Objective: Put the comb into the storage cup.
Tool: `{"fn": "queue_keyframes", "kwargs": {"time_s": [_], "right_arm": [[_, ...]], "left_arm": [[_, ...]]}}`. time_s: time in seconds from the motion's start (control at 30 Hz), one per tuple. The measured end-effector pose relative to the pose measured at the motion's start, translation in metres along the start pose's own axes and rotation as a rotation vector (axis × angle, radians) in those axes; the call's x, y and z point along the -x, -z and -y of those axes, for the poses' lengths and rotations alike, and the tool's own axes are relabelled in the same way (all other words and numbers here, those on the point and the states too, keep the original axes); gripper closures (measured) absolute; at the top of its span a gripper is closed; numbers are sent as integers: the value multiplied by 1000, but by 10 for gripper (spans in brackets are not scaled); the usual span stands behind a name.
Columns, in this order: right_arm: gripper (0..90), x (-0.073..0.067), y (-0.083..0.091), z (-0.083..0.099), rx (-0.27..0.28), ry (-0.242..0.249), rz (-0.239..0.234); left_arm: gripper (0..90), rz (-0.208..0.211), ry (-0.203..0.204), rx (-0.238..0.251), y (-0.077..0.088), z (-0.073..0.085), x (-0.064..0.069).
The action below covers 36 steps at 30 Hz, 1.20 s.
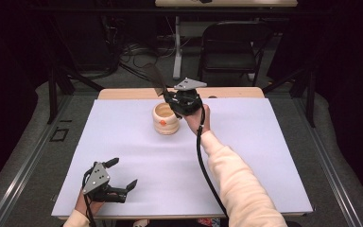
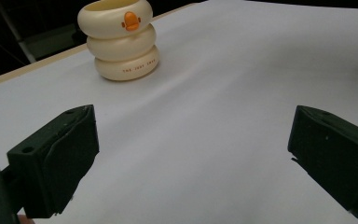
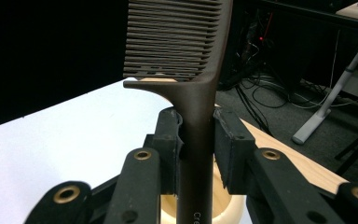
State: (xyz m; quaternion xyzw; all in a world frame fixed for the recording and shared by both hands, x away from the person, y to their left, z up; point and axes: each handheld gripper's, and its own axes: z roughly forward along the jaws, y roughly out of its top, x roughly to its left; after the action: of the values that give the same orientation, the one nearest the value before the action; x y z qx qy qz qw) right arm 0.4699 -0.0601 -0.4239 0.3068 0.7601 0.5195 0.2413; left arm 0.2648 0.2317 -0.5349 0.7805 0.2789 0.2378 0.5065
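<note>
A cream ringed holder (image 1: 166,119) with an orange mark stands upright on the white mat (image 1: 123,142), toward the far middle. Just right of it and above its rim, my right gripper (image 1: 172,100) is shut on a dark brown comb (image 1: 154,75), whose toothed end points up and away. In the right gripper view both pads clamp the comb's handle (image 3: 198,135), and the holder's rim (image 3: 223,205) lies below it. My left gripper (image 1: 123,174) rests open near the mat's front left corner. In the left gripper view the holder (image 2: 120,39) stands far beyond the spread jaws.
The mat lies on a wooden table (image 1: 123,93) whose far edge shows behind the holder. A black folding chair (image 1: 231,45) and a white table leg (image 1: 177,47) with floor cables stand beyond the table. A sleeved forearm (image 1: 236,179) crosses the mat's right front.
</note>
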Motion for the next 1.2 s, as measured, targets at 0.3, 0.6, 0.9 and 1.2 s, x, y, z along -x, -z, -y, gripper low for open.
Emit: {"fn": "queue_keyframes", "kwargs": {"time_s": [0.3, 0.6, 0.9, 1.2], "right_arm": [[718, 1, -5, -4, 13, 5, 8], [719, 1, -10, -6, 26, 7, 12], [719, 1, -16, -7, 41, 1, 17], [719, -1, -22, -9, 50, 5, 19]], "left_arm": [[18, 1, 1, 1, 0, 0, 0], [18, 2, 1, 2, 0, 0, 0], [18, 3, 1, 3, 0, 0, 0], [18, 4, 2, 6, 0, 0, 0]]}}
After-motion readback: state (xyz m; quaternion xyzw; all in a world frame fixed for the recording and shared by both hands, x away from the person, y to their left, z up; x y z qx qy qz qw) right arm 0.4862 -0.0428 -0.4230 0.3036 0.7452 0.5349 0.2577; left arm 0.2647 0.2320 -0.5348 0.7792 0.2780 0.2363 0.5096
